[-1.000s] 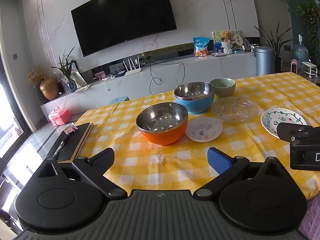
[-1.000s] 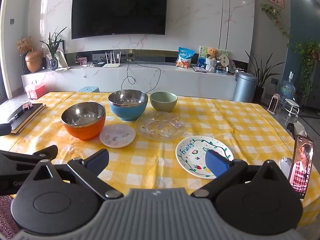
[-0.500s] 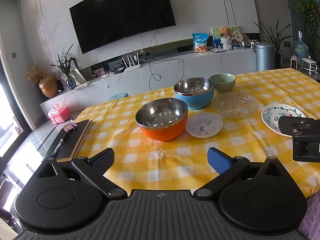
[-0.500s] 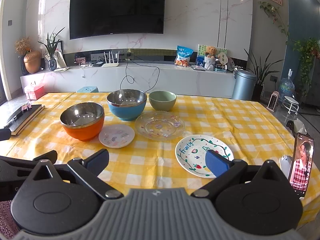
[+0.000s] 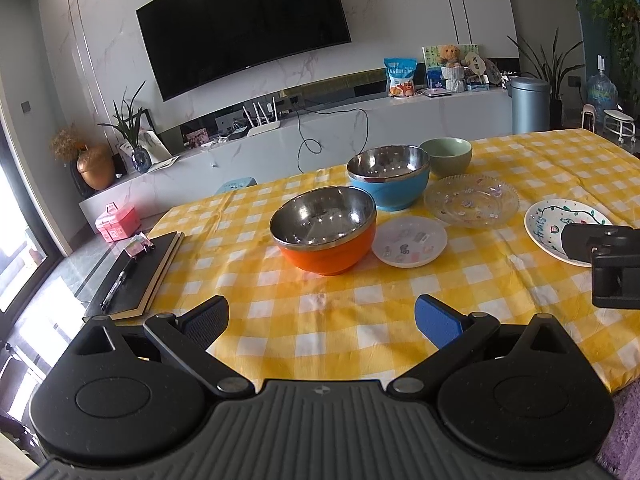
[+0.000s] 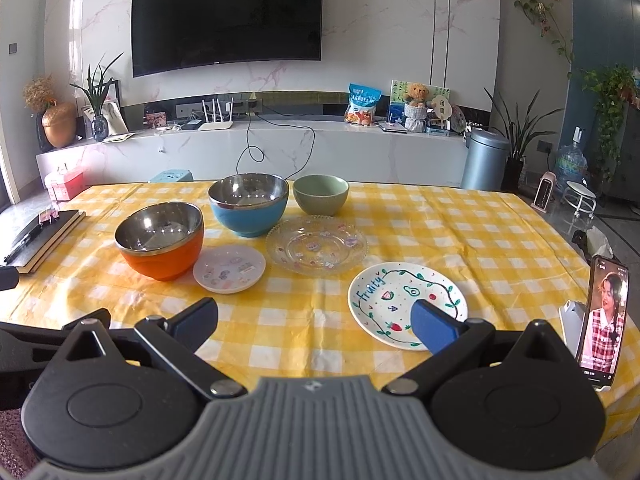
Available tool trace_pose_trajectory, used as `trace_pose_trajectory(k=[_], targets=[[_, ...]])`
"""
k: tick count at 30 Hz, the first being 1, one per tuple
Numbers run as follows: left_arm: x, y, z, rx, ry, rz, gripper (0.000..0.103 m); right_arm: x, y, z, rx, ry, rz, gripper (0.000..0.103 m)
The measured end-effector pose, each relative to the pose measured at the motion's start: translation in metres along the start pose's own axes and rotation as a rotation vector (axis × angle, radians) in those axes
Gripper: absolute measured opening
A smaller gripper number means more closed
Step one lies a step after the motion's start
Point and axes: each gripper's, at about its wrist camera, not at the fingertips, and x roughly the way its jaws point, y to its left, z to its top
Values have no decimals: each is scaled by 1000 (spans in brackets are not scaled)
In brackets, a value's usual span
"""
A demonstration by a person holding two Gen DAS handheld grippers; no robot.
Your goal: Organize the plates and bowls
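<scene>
On the yellow checked tablecloth (image 6: 460,232) stand an orange steel-lined bowl (image 6: 162,242), a blue steel-lined bowl (image 6: 248,210) and a green bowl (image 6: 321,195). In front of them lie a small white plate (image 6: 229,269), a clear glass plate (image 6: 316,245) and a white "Fruity" plate (image 6: 404,304). My right gripper (image 6: 316,318) is open and empty, its blue pad over the Fruity plate's near edge. My left gripper (image 5: 322,318) is open and empty, short of the orange bowl (image 5: 324,230). The small white plate (image 5: 409,241) lies to that bowl's right.
A black notebook with a pen (image 5: 138,274) lies at the table's left edge. A phone on a stand (image 6: 604,316) plays video at the right edge. The right gripper's body (image 5: 604,256) shows at right in the left wrist view. A TV console stands behind the table.
Both grippers have shifted slightly toward the table and the view has risen a little. The bowls and plates have not moved. Both stay open.
</scene>
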Motion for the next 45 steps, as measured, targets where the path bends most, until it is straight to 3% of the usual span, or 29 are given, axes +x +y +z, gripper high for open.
trace_pose_trajectory(k=[45], targets=[[13, 12, -1, -38, 50, 4, 103, 7, 7, 1, -4, 24, 2, 100]])
